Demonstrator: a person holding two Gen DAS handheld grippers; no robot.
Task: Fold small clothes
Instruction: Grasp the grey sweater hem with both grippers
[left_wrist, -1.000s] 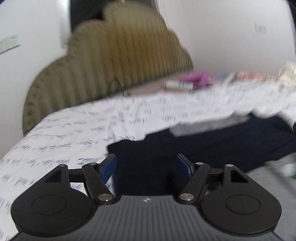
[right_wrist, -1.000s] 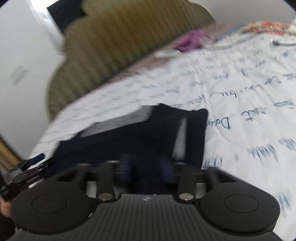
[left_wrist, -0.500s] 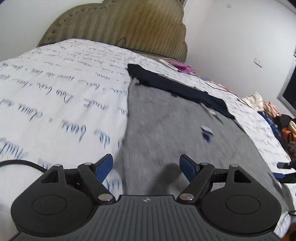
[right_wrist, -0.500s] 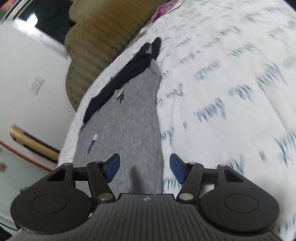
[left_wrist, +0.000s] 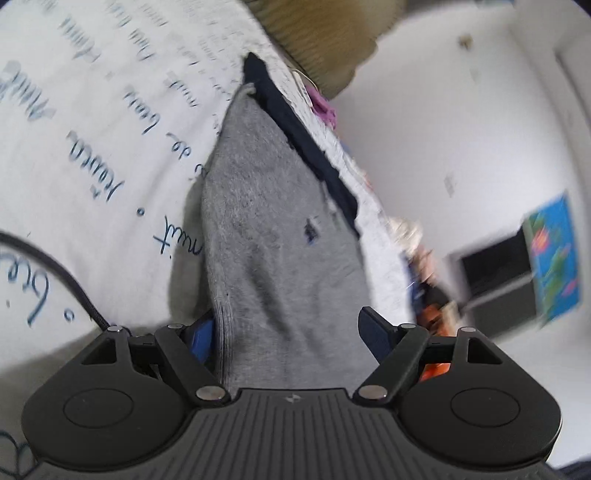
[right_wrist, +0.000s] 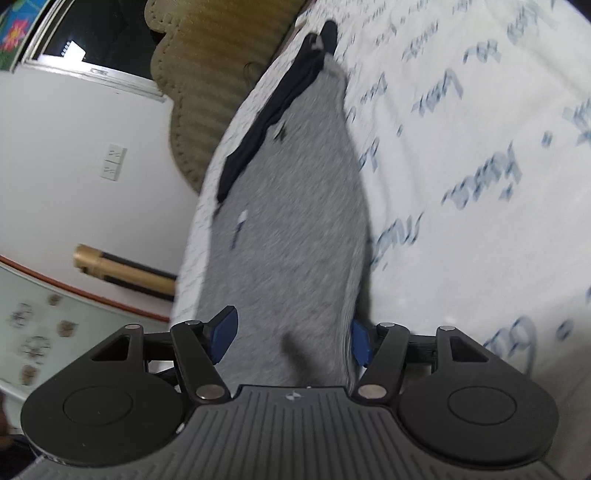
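Left tool (left_wrist: 286, 336): tilted down over the near hem, jaws apart after widening, cloth between them but not pinched.
Right tool (right_wrist: 291, 339): angled down too, jaws spread and just opening, pads clear of the fabric.
Grey garment (left_wrist: 280, 236): flat on the bed, long axis running away toward the headboard (right_wrist: 199, 92), dark navy band (left_wrist: 303, 140) at the far end.
Bed sheet (left_wrist: 92, 129): white, blue handwriting print.
Room: white walls.

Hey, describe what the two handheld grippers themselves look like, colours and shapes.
Both match: the left gripper and right gripper have a dark grey ribbed body, two rounded black lobes with circular recesses, black linkage arms on silver pins, and blue finger pads. A black braided cable runs beside the left one.
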